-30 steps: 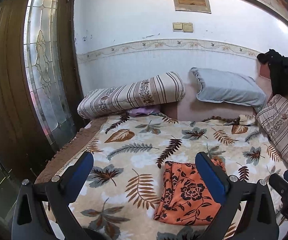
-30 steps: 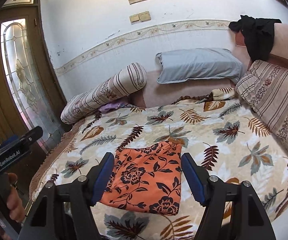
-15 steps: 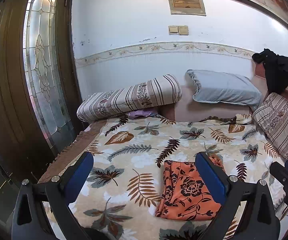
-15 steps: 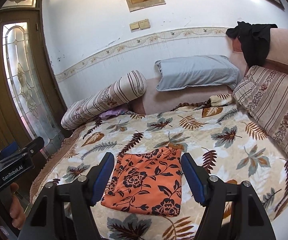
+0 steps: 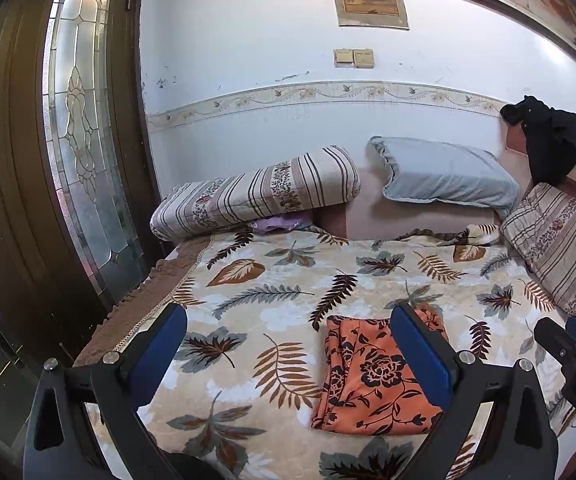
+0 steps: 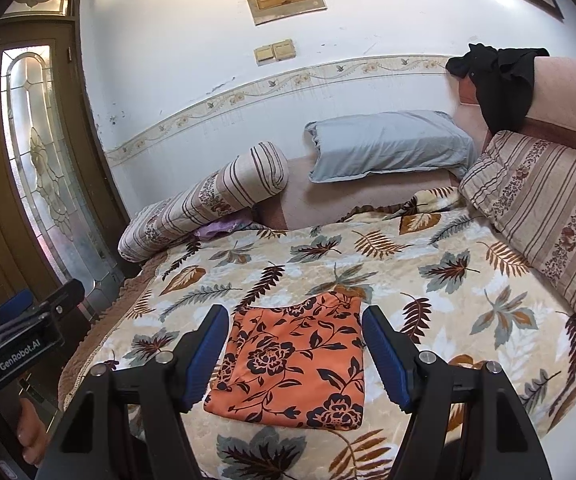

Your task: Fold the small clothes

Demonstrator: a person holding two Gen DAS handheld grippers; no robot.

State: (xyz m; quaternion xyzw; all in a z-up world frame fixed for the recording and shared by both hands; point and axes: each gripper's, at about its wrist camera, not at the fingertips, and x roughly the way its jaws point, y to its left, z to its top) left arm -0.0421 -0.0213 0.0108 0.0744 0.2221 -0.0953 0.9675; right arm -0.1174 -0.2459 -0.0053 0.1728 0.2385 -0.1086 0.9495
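You're facing a white wall (image 5: 248, 32) filling the top of both frames, with a wooden door with a patterned glass panel (image 5: 84, 152) down the left edge. Below it, a bed under a leaf-print blanket (image 6: 427, 280) takes the lower half. At the head, mid-frame: striped bolster (image 5: 256, 194), grey pillow (image 5: 443, 174), striped cushion (image 6: 547, 216) at right, black garment (image 6: 499, 80) draped at upper right. The folded orange floral cloth (image 6: 291, 364) lies flat on the blanket, lower centre. Your right gripper (image 6: 293, 356) hangs over it, jaws wide, nothing held. Your left gripper (image 5: 288, 356) is spread wide too, empty, cloth behind its right finger. No containers visible.
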